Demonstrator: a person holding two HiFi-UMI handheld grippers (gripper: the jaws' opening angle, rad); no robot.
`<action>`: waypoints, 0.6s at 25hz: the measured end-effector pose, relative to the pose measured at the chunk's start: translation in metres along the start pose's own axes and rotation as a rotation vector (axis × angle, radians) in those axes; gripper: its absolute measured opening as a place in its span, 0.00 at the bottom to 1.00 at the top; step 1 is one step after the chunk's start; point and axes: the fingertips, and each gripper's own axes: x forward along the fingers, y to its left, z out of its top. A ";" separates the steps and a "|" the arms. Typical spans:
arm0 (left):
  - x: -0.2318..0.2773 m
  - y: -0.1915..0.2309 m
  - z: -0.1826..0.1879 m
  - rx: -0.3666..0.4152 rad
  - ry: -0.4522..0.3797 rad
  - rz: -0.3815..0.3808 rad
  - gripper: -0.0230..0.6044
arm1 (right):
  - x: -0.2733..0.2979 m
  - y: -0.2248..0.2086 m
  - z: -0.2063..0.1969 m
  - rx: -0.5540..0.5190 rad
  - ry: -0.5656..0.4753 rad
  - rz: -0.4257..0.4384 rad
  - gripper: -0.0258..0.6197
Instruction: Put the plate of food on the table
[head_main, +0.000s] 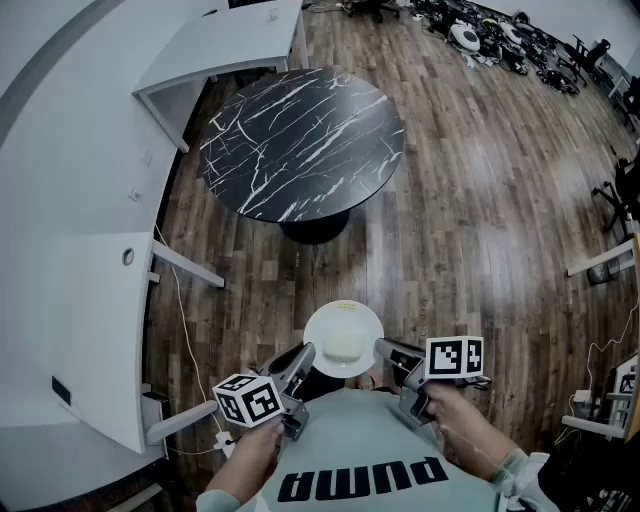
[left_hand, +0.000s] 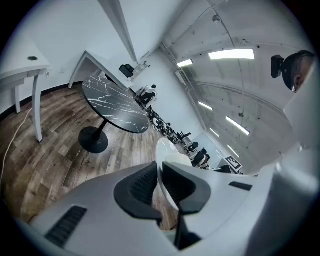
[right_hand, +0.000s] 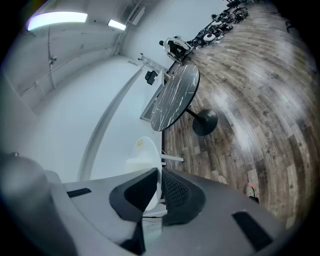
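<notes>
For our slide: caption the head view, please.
Left gripper and right gripper hold a white plate of food by its rim, short of the black table.

- The plate (head_main: 322, 322) is round and white and sits level at the lower centre of the head view. It is above the wood floor and well apart from the table. Its opposite rims are clamped by the left gripper (head_main: 306, 354) and the right gripper (head_main: 382, 349).
- The food (head_main: 343, 347) is a pale lump on the plate.
- The table (head_main: 300, 140) has a round black top with white veins on a single dark pedestal. It stands upper centre.
</notes>
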 end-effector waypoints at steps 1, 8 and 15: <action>0.000 0.003 0.007 0.002 0.001 -0.003 0.10 | 0.005 0.004 0.004 -0.001 -0.004 -0.001 0.09; -0.006 0.026 0.060 0.019 0.009 -0.034 0.10 | 0.043 0.036 0.030 -0.009 -0.034 -0.014 0.09; -0.006 0.043 0.102 0.038 0.021 -0.083 0.10 | 0.070 0.059 0.052 -0.011 -0.084 -0.036 0.09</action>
